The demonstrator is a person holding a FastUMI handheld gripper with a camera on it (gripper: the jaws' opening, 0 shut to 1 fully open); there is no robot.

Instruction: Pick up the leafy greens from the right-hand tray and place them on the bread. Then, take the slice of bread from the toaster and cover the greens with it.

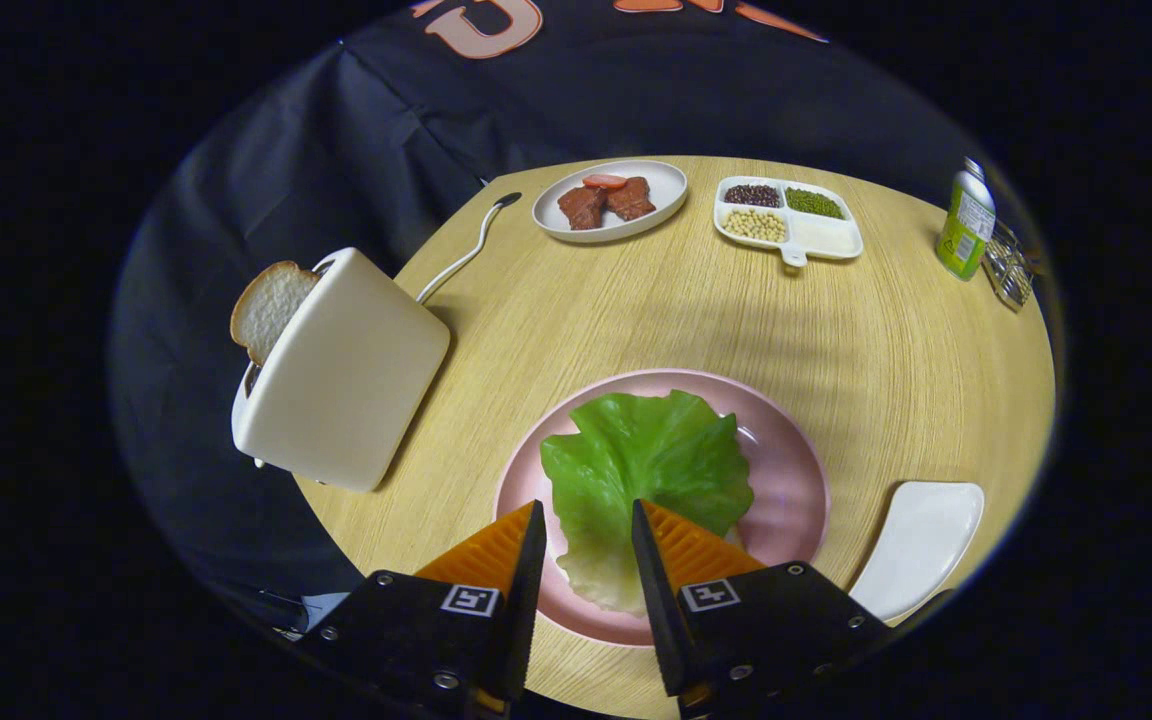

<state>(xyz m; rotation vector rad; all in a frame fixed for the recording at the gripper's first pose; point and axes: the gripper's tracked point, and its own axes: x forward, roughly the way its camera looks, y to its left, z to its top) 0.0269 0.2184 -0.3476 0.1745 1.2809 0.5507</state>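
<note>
**Lettuce on the pink plate, claw released above it**

The round wooden bench carries everything here, with the dark cloth wall behind it. The toaster, cream-coloured and boxy, stands at the bench's left edge, well apart from the plate; a slice of bread sticks up out of its slot, and a pale cord runs from behind it toward the far side of the bench.

Just ahead of the claw sits the pink plate. The lettuce leaf lies spread across the plate's middle, its pale stem end reaching back between the claw's two fingers (any bread beneath the leaf is covered, so I cannot tell how it lies). The fingers stand apart, released, with the leaf's near edge showing in the gap between them; whether either tip touches the leaf cannot be told.

To the right of the plate, near the bench's edge, lies a white tray with nothing on it. Far across the bench are an oval white dish holding brown meat pieces with a red slice on top, and beside it a divided white dish with dark, green and pale beans in separate compartments. At the far right edge stands a small green bottle, upright, with a shiny wrapped item just beside it.
</note>
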